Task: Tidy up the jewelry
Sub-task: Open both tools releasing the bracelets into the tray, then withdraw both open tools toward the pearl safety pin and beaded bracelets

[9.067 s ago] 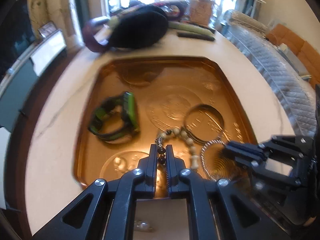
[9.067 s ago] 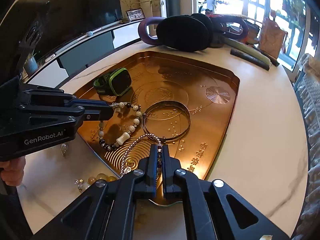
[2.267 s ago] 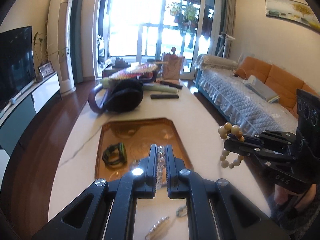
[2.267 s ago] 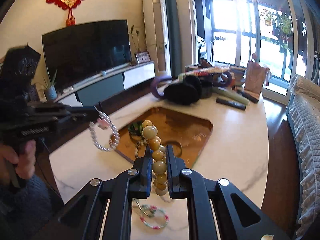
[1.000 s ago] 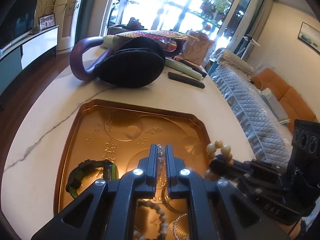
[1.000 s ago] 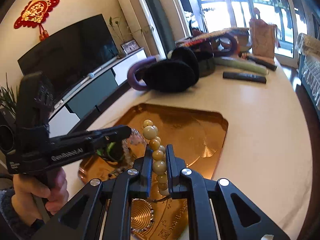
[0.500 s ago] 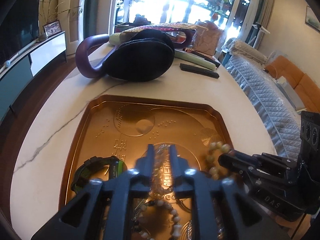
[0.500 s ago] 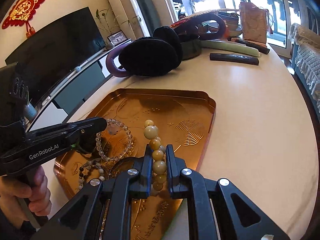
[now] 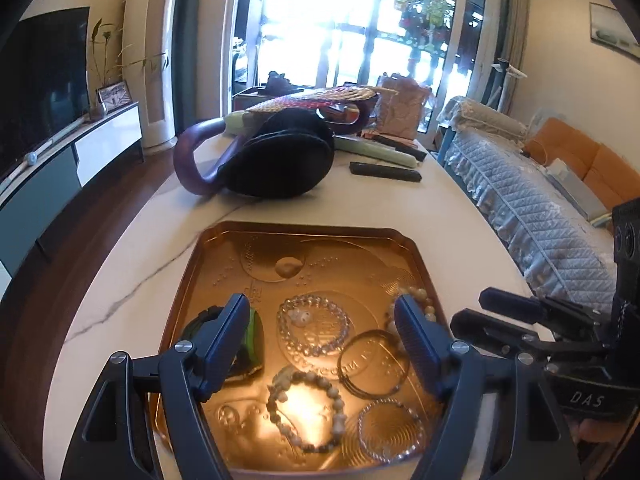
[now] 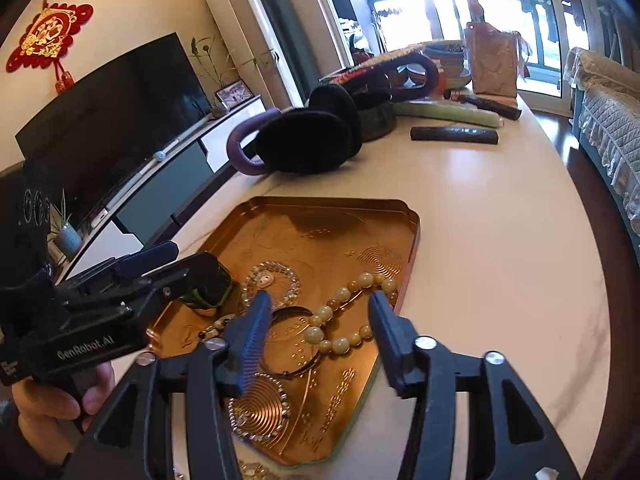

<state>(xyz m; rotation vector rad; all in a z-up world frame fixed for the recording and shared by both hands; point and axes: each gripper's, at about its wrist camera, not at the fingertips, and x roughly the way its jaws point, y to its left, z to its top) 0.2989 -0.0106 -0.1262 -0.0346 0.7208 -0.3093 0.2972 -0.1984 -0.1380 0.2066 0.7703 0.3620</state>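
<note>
Nearest in the left wrist view, the left gripper (image 9: 324, 316) is seen with its jaws spread wide and nothing between them, poised above the copper tray (image 9: 192, 268) on the white marble table (image 9: 448, 216). Framed between its fingers, a clear crystal bracelet (image 9: 313, 326) lies flat on the tray floor. Closer in, a white and dark beaded bracelet (image 9: 306, 408), a sparkling silver bracelet (image 9: 390, 430) and a thin metal bangle (image 9: 374, 362) are laid side by side, and a green and black watch (image 9: 252, 340) is partly hidden behind the left finger.

The right gripper (image 10: 318, 308) is likewise released, its jaws wide apart. Only from its own camera is the cream bead bracelet (image 10: 344, 320) seen in full, resting on the tray (image 10: 414, 248) near its right rim; in the left wrist view just a few of those beads (image 9: 418, 298) show past the finger. The same camera shows a bare hand (image 10: 48, 404) on the left tool's handle.

Farther back on the table, black earmuffs with a purple band (image 9: 276, 160) and a dark remote (image 10: 454, 135) are seen in both views. A red wall ornament (image 10: 46, 38) above the television (image 10: 112, 116) is shown only by the right camera, an orange sofa (image 9: 580, 160) only by the left.
</note>
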